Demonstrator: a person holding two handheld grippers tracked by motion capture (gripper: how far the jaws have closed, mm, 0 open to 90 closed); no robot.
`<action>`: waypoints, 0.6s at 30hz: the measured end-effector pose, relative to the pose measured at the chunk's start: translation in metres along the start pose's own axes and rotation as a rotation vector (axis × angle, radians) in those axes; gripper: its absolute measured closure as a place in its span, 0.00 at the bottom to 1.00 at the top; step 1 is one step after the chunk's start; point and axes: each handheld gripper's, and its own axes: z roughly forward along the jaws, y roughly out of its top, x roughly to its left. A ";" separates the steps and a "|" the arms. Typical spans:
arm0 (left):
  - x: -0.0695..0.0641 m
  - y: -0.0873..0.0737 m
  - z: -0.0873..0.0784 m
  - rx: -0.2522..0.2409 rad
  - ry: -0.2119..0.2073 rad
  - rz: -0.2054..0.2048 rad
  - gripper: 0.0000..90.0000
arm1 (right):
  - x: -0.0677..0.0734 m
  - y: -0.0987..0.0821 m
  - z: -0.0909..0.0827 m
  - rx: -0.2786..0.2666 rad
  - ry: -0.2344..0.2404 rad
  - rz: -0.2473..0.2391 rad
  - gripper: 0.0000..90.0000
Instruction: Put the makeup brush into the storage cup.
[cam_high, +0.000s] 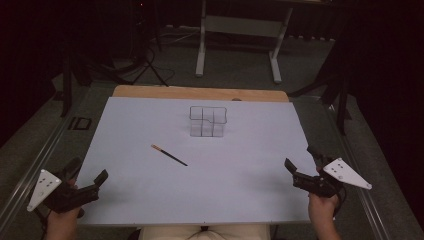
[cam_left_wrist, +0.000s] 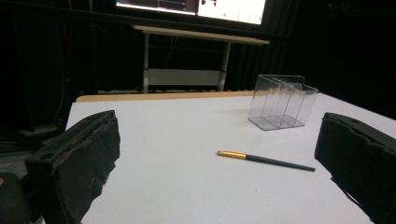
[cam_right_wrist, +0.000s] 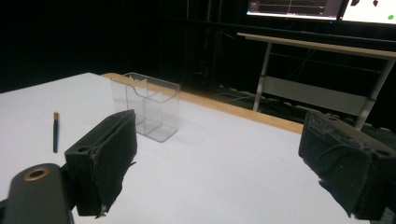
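Observation:
A thin dark brush with a gold ferrule (cam_high: 169, 155) lies flat near the middle of the white table top (cam_high: 250, 190); the same brush (cam_left_wrist: 265, 160) (cam_right_wrist: 55, 131) lies ahead of both gripper cameras. Behind it stands a clear plastic organizer with compartments (cam_high: 207, 121) (cam_left_wrist: 281, 101) (cam_right_wrist: 145, 105), empty. My left gripper (cam_high: 89, 170) is held at the front left corner, open, nothing between its jaws. At the front right edge my right gripper (cam_high: 301, 159) is open too, with nothing in it. Both are far from the brush.
A strip of wooden table edge (cam_high: 200, 93) shows behind the white sheet. A white-legged desk (cam_high: 237, 30) stands on the floor beyond, with lit monitors (cam_left_wrist: 191, 7) above it. Dark stands and cables surround the table.

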 end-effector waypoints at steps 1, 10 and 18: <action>0.001 0.001 0.000 0.013 -0.012 -0.029 0.03 | 0.001 0.000 0.000 0.002 0.002 -0.003 0.13; -0.001 0.015 0.000 0.050 -0.020 -0.058 0.03 | 0.003 0.003 -0.002 -0.005 0.002 -0.013 0.13; -0.004 0.031 0.009 0.135 -0.105 0.005 0.03 | 0.006 0.004 0.001 -0.004 0.012 -0.016 0.13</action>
